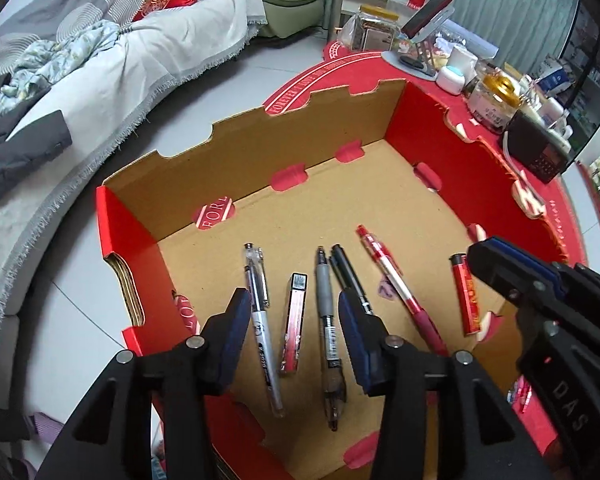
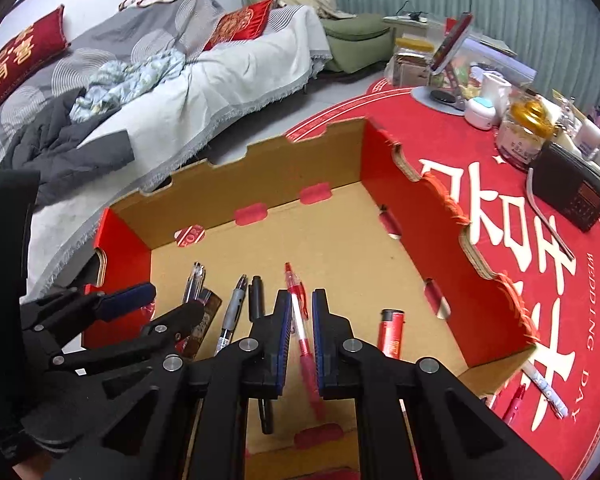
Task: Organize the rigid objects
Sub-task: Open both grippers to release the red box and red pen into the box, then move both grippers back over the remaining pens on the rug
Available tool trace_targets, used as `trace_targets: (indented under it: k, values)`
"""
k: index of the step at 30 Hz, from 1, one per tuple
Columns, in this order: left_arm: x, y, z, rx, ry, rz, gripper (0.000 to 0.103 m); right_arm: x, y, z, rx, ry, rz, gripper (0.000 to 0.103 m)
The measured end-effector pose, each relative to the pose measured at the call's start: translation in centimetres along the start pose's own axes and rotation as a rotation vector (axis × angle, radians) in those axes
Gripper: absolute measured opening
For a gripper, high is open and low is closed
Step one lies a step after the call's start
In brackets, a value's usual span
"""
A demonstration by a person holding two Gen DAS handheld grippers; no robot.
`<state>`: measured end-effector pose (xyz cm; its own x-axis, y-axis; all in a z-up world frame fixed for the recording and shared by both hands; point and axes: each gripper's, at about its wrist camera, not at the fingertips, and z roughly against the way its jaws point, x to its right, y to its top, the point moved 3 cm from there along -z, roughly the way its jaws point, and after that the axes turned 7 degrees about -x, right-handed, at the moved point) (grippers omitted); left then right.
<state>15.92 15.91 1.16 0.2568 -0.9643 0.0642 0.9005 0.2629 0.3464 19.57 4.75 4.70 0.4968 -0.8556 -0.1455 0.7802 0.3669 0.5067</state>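
Two hand-held tools work over a red cardboard box (image 1: 128,248) on a red-covered table (image 2: 480,216), where pens and small items lie in a rough row on the box floor. The left tool (image 1: 292,312) stands spread above the row, empty: its pads straddle a clear pen (image 1: 262,320), a small red stick (image 1: 294,324) and a grey-grip pen (image 1: 326,320), pressing on none of them. The right tool (image 2: 302,336) appears pressed together on a red pen (image 2: 300,320), which lies between its pads with its tip pointing toward the far wall. A black pen (image 1: 348,276) lies just beside the grey-grip pen, and a red lighter (image 2: 390,332) rests to the right, near the side wall.

Done well, the step likely calls for setting the red pen down parallel to its neighbours, clear of the black pen, and parting the pads only once it rests on the cardboard. More pens (image 2: 540,392) lie outside the box on the table, probably next in line.
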Motion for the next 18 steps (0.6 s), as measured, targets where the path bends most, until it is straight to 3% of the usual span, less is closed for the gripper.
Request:
trace_targets:
  k: [9, 18]
  values:
    - [2.4, -2.4, 4.1, 0.092, -0.038, -0.079, 0.049, 1.3, -4.0, 4.8, 0.059, 0.021, -0.087, 0.011]
    - [6.6, -8.0, 7.7, 0.142, -0.051, -0.201, 0.049, 2.6, -10.0, 8.5, 0.080, -0.009, -0.123, 0.011]
